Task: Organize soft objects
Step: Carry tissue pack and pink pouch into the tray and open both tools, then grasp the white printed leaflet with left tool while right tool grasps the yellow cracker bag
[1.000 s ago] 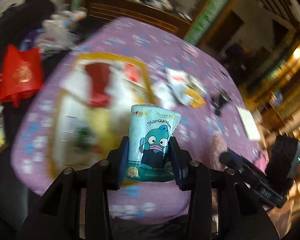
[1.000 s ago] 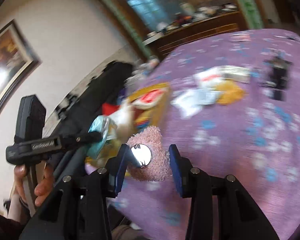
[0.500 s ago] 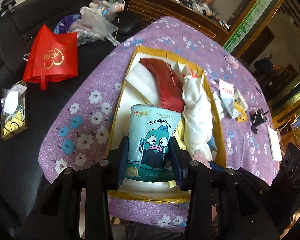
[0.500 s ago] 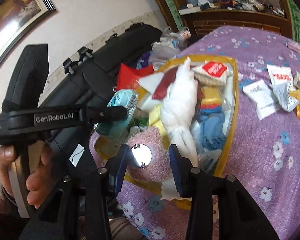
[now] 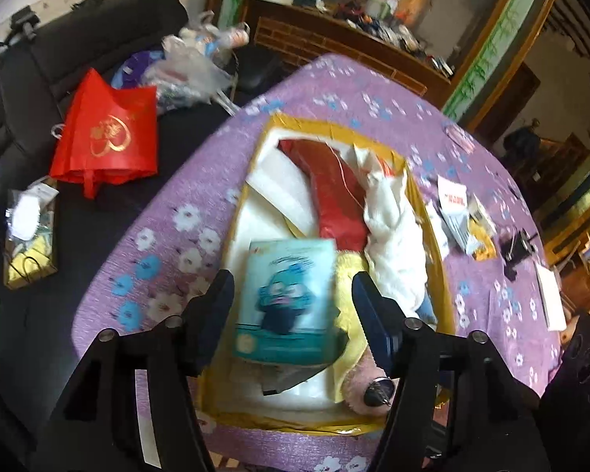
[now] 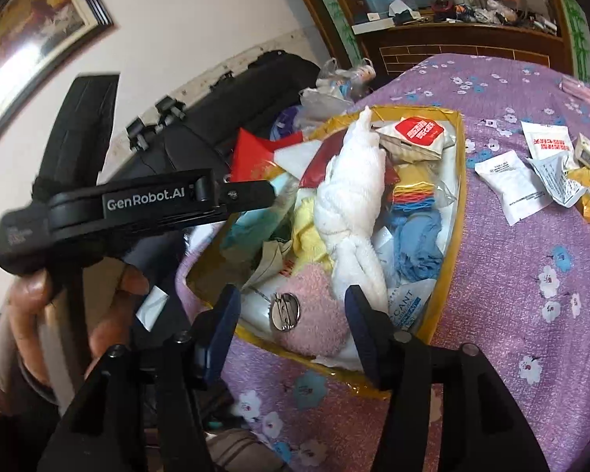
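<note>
Left wrist view: my left gripper point(image 5: 289, 301) stands spread over the gold box point(image 5: 326, 128), the teal tissue pack point(image 5: 285, 299) lying loose inside (blurred). My right gripper point(image 6: 289, 320) is likewise parted, the pink plush point(image 6: 314, 320) resting in the box. Half a second ago both were clamped. Deposit step done, I judge; next, fetch loose packets point(image 6: 511, 185).

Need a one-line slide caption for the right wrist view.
Open right gripper above the pink plush lying in the yellow box.
</note>
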A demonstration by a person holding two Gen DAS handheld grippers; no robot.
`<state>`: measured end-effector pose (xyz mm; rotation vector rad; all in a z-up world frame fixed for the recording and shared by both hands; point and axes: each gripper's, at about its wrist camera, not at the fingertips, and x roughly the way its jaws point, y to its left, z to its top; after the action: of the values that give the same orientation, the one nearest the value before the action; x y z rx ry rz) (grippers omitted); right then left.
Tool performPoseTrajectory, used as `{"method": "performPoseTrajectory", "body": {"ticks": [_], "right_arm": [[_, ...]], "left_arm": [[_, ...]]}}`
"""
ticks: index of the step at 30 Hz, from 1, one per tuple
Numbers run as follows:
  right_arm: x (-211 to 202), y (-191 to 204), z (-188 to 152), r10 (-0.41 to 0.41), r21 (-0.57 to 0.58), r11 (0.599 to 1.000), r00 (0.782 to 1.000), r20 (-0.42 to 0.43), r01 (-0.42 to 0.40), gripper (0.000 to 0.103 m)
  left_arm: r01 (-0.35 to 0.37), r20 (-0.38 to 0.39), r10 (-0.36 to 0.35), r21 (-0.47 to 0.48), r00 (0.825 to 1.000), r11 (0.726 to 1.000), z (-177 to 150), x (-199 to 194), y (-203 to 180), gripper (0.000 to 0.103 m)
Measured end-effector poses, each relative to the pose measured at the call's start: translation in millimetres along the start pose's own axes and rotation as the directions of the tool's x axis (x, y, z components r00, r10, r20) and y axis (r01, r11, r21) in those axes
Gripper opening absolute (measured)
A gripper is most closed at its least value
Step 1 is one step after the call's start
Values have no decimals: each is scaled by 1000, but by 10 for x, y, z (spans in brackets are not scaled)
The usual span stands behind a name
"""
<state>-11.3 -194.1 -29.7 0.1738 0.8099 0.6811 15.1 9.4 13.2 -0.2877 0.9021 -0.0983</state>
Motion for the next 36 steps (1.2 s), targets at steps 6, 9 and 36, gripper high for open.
{"method": "performPoseTrajectory", "body": {"ticks": [6, 9, 36], "right_arm": [[-222, -52, 32, 35, 19, 999, 997, 64, -36, 56], [-387, -182, 37, 47, 50, 997, 994, 102, -53, 57], [-434, -2510, 822, -272, 333, 906, 962, -16, 261, 60]], "left_arm": [[58, 55, -58, -8, 997, 998, 5, -263, -102, 63], [132, 80, -133, 27, 988, 991, -31, -385, -287, 63], [335, -134, -323, 75, 937, 939, -120, 498, -1600, 70]]}}
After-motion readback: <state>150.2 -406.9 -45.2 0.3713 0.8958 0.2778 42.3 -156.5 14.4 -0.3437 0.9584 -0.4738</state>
